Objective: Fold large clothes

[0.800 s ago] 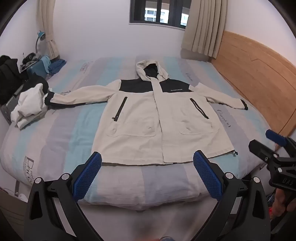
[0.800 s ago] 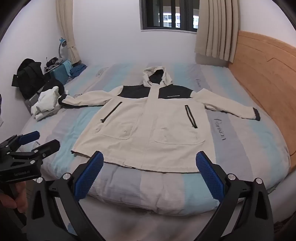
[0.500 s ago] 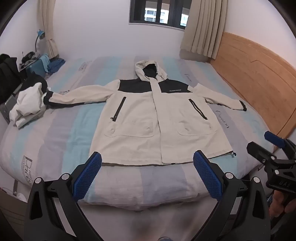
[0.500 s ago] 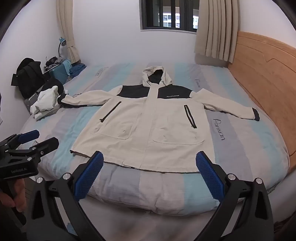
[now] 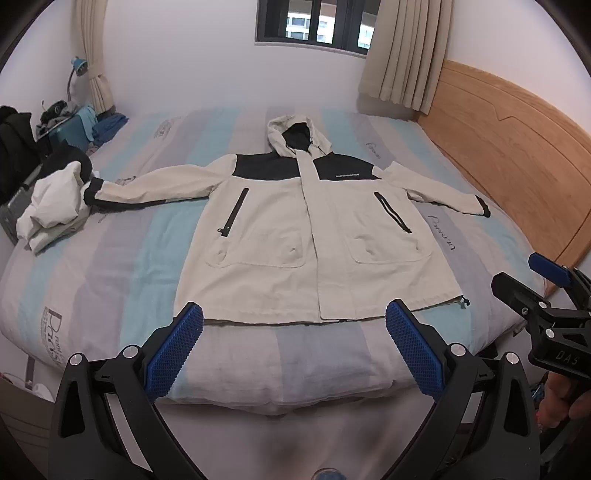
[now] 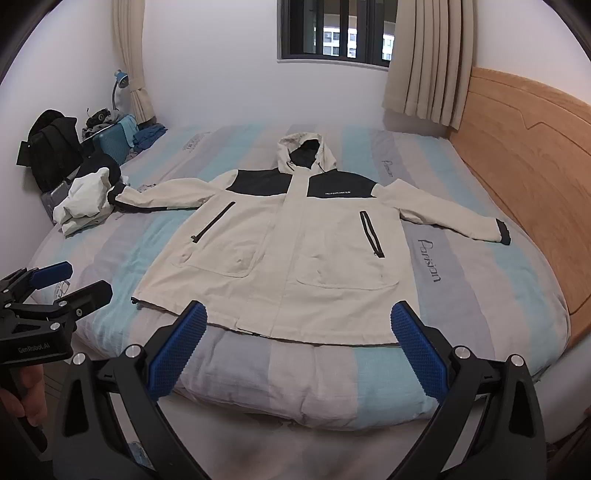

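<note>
cream woven hooded jacket (image 5: 314, 236) with black yoke, flat, sleeves spread, on striped quilted bed (image 5: 110, 266). left gripper (image 5: 294, 325), right gripper (image 6: 299, 323): ribbed blue pads wide apart, empty.

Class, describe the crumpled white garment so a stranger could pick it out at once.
Start at the striped bed with the wooden headboard. A cream hooded jacket lies flat across it. Past the jacket's far sleeve cuff, opposite the headboard, sits the crumpled white garment, bunched rather than spread.

White walls, dark window (image 5: 317, 26), beige curtains (image 5: 406, 51), wooden headboard (image 5: 509, 155), seemingly dusk outside.
</note>
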`<state>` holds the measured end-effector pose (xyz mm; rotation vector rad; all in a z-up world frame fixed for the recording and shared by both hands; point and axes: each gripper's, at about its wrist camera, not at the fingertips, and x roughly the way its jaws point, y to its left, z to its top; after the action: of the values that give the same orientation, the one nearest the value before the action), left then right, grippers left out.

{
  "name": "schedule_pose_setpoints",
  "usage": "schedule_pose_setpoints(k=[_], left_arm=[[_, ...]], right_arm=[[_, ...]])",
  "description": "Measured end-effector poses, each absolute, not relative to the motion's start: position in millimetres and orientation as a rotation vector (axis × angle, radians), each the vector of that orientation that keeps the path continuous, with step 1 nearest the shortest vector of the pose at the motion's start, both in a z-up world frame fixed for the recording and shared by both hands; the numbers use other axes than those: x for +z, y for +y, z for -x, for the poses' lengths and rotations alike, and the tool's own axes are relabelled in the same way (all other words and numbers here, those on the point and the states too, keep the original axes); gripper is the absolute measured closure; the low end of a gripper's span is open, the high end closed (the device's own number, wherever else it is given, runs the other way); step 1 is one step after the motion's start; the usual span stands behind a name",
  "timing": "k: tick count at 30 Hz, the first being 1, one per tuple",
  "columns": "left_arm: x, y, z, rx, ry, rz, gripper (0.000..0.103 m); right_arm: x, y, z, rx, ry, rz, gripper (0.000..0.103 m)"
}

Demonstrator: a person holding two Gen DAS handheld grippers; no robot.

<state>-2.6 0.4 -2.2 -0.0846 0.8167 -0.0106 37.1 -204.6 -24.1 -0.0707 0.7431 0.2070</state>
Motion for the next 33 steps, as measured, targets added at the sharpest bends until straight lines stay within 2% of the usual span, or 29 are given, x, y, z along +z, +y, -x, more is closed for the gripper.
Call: schedule_pose_setpoints(k=[33], left_arm=[[5,3,4,0.001,0.805,0.091,0.006]], right_arm=[[-23,-195,-31,0.226,0.738,0.09,0.007]])
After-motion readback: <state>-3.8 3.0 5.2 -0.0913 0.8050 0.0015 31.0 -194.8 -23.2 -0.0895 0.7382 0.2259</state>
